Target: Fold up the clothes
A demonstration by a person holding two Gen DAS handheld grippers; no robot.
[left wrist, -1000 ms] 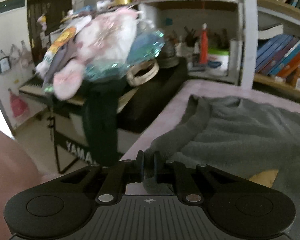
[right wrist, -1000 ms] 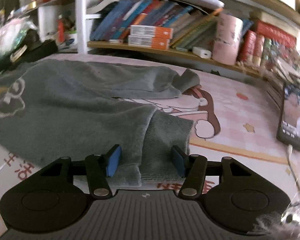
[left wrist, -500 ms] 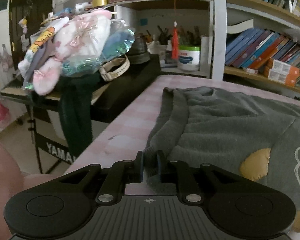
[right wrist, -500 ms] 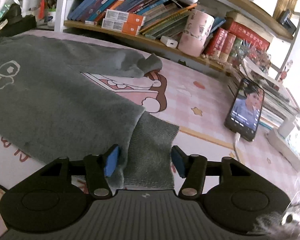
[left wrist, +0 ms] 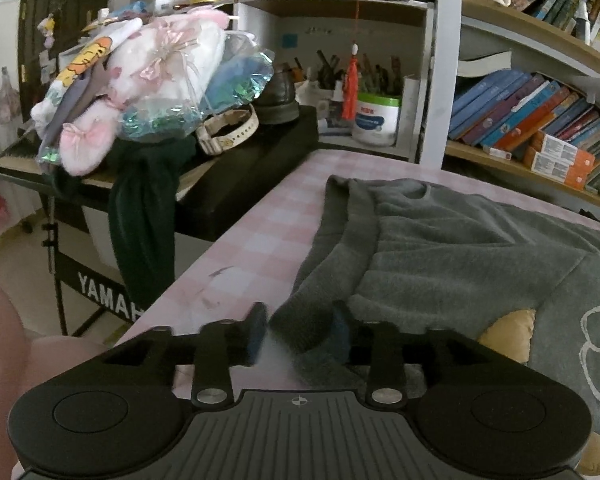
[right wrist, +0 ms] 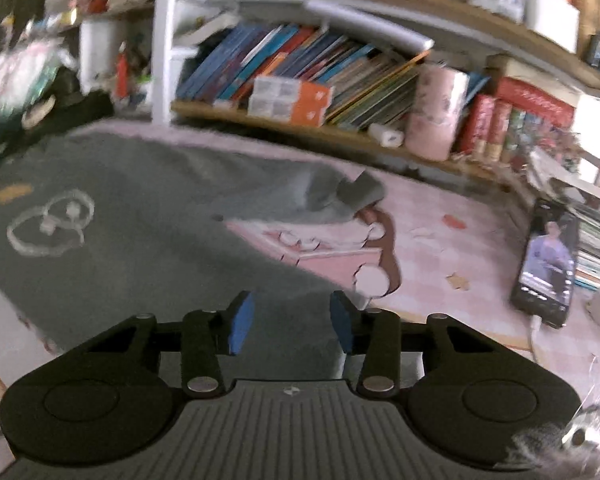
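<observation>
Both claws shifted; phone [right wrist: 548,264] lies beside sweater [right wrist: 148,248].

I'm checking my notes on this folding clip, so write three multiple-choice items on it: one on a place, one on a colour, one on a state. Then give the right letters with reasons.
1. Where does the phone lie?
A. on the pink cloth, right of the sweater
B. on the sweater
C. on the bookshelf

2. What colour is the sweater?
A. red
B. grey
C. white

3. How does the left gripper stand?
A. shut on the cuff
B. shut on nothing
C. open, with the cuff between its fingers

Answers:
1 A, its lit screen shows on the pink cloth, clear of the grey fabric.
2 B, the whole garment is grey.
3 C, its jaws have just been opening and a gap shows beside the sleeve cuff.
</observation>
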